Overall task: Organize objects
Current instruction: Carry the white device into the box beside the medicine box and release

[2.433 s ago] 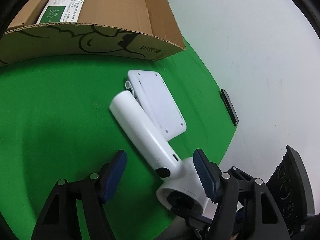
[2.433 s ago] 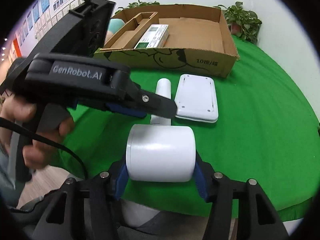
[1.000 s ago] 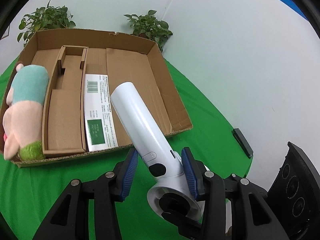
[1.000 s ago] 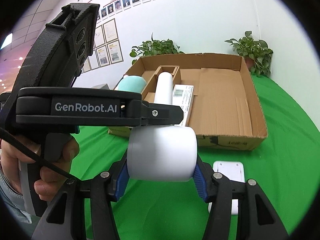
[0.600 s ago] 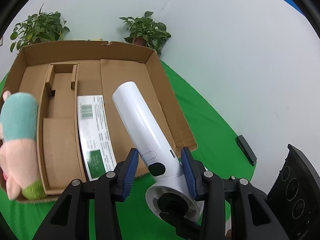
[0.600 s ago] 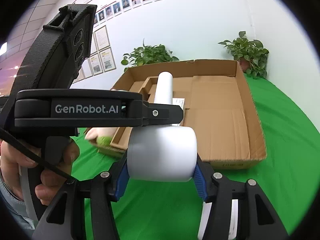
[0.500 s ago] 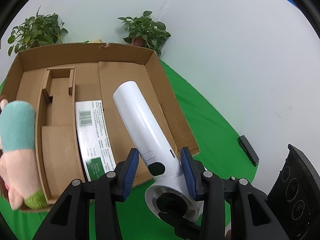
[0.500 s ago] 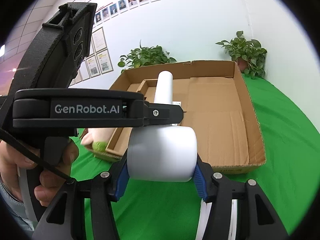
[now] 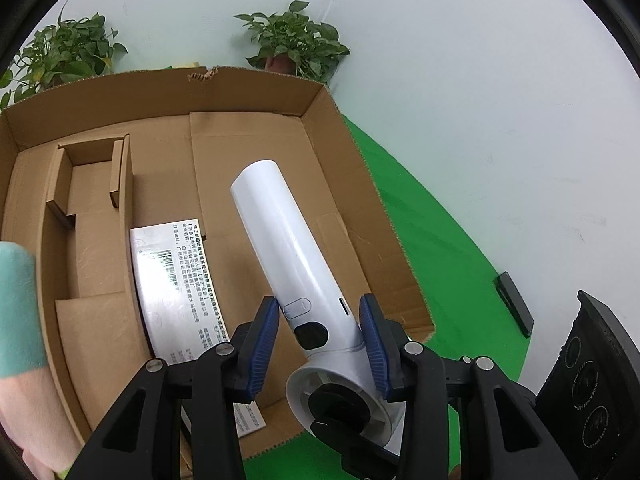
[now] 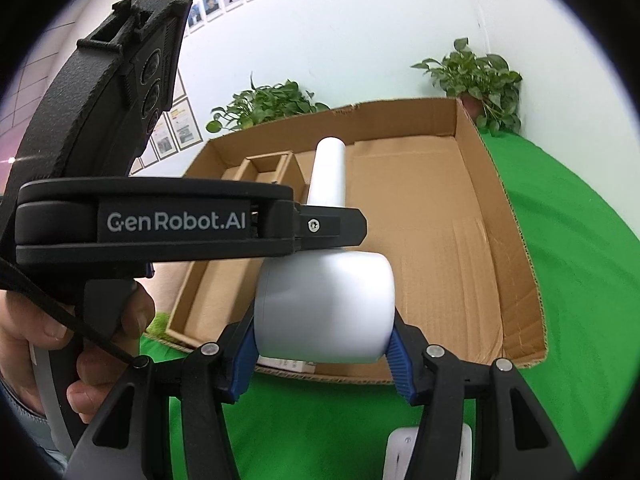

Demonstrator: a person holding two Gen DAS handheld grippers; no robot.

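Cardboard box [image 9: 256, 92] fills most of both wrist views, sitting open-topped on a green cloth [image 9: 436, 240]. Above its bare right-hand section hangs a white handheld device [image 9: 288, 248], gripped by both tools at once. The left gripper [image 9: 322, 344] has its blue pads pressed against either side of the device's handle, just behind the dark button, with the long handle pointing forward over the box floor. The right gripper [image 10: 320, 348] has its jaws clamped on the device's wide barrel-shaped head, seen end-on in the right wrist view, at the box's near wall. Inside the box, a white printed carton [image 9: 176, 280] lies flat left of the device, beside a cardboard divider insert [image 9: 88, 216]. A teal and pink plush toy [image 9: 16, 320] shows at the far left edge. A white flat panel [image 10: 404, 452] lies on the cloth below the right gripper. Potted plants [image 9: 292, 44] stand behind the box against the white wall.
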